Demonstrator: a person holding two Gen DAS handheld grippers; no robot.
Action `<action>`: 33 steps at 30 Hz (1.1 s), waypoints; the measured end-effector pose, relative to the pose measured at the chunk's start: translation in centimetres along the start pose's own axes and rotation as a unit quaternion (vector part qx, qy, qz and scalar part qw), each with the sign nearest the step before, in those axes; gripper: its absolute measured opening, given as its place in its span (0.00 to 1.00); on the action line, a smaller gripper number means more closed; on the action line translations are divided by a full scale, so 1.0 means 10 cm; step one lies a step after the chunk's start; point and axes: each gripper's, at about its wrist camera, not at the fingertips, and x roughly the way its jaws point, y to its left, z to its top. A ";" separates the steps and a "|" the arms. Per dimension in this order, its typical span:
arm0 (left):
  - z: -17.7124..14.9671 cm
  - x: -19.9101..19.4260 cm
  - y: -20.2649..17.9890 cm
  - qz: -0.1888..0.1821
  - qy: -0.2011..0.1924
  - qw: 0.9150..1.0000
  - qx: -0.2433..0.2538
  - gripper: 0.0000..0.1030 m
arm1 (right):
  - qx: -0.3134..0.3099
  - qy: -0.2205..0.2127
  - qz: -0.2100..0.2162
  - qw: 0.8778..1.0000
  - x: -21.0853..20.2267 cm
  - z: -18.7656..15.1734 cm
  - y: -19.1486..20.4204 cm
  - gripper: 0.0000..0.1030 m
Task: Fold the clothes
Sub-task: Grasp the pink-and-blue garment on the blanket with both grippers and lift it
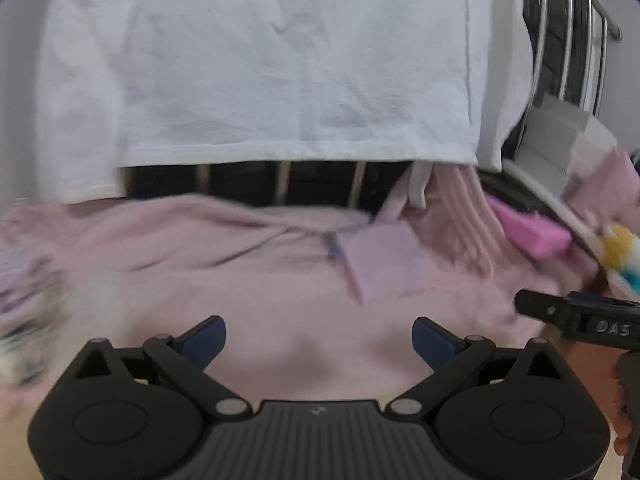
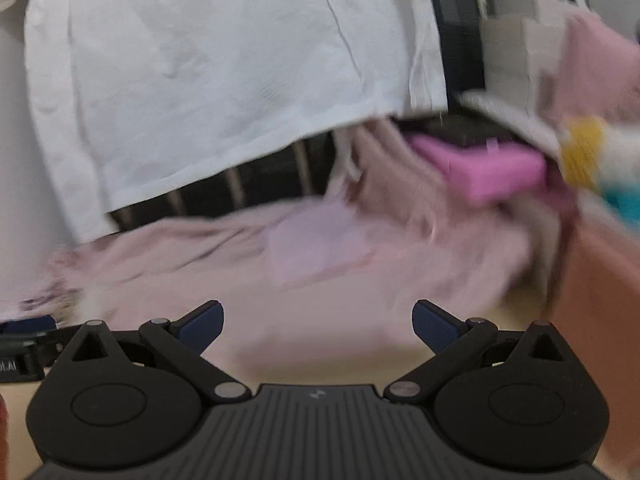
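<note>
Pale pink crumpled cotton garment (image 1: 240,264): spread on bench, unfolded, far edge by rail; folding not begun. My left gripper (image 1: 319,338), right gripper (image 2: 318,322): both released, empty

— What do your claws look like?
— My left gripper (image 1: 319,336) is matte black: two round housings, a ribbed grey plate between them with a small pale logo, silver pivot pins, and dark blue textured fingertips (image 1: 204,338).
— And the other?
— My right gripper (image 2: 318,322) is built the same; its side reads "DAS" in raised letters.
</note>
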 end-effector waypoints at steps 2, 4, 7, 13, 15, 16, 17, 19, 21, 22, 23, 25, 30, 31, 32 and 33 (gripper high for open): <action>0.09 0.47 0.02 -0.028 0.021 0.999 -0.024 0.95 | -0.016 0.007 -0.002 1.000 0.42 0.18 -0.13 0.91; 0.13 0.90 0.00 -0.046 0.045 0.997 -0.047 0.92 | -0.020 0.033 0.014 0.999 0.88 0.32 -0.26 0.85; 0.18 1.43 -0.09 -0.035 0.067 0.996 -0.046 0.90 | -0.027 0.074 0.025 0.997 1.52 0.41 -0.35 0.82; 0.13 1.98 -0.15 -0.028 0.114 0.993 -0.023 0.42 | -0.030 0.115 0.007 0.993 2.30 0.45 -0.44 0.40; 0.10 1.96 -0.14 -0.030 0.112 0.993 -0.019 0.04 | -0.017 0.128 0.014 0.992 2.37 0.39 -0.44 0.04; 0.09 1.88 -0.07 -0.049 0.114 0.992 -0.038 0.00 | -0.016 0.119 0.020 0.993 2.30 0.36 -0.42 0.04; 0.09 1.77 -0.02 -0.063 0.108 0.991 -0.042 0.00 | -0.017 0.109 0.032 0.993 2.20 0.33 -0.38 0.04; 0.12 1.42 -0.02 -0.081 0.099 0.991 -0.033 0.00 | -0.018 0.096 0.066 0.993 1.90 0.30 -0.29 0.03; 0.15 0.98 0.01 -0.107 0.090 0.989 -0.042 0.00 | -0.020 0.081 0.111 0.990 1.47 0.31 -0.14 0.02; 0.16 0.63 0.04 -0.122 0.073 0.988 -0.051 0.00 | -0.021 0.072 0.133 0.988 1.24 0.31 -0.06 0.02; 0.17 0.28 0.06 -0.138 0.056 0.987 -0.061 0.00 | -0.023 0.059 0.154 0.986 0.95 0.32 0.03 0.02; 0.19 -0.42 0.12 -0.168 0.022 0.983 -0.076 0.00 | -0.028 0.032 0.199 0.979 0.33 0.33 0.21 0.02; 0.40 -2.43 0.07 -0.187 -0.097 0.977 -0.042 0.00 | -0.064 -0.026 0.291 0.954 -1.31 0.53 0.70 0.01; 0.43 -2.85 0.01 -0.178 -0.121 0.976 -0.032 0.00 | -0.070 -0.045 0.303 0.949 -1.64 0.59 0.79 0.01; 0.43 -3.15 0.00 -0.166 -0.140 0.976 -0.023 0.00 | -0.076 -0.065 0.310 0.946 -1.95 0.64 0.87 0.01; 0.42 -3.44 -0.02 -0.154 -0.157 0.975 -0.016 0.00 | -0.083 -0.083 0.312 0.943 -2.24 0.66 0.96 0.01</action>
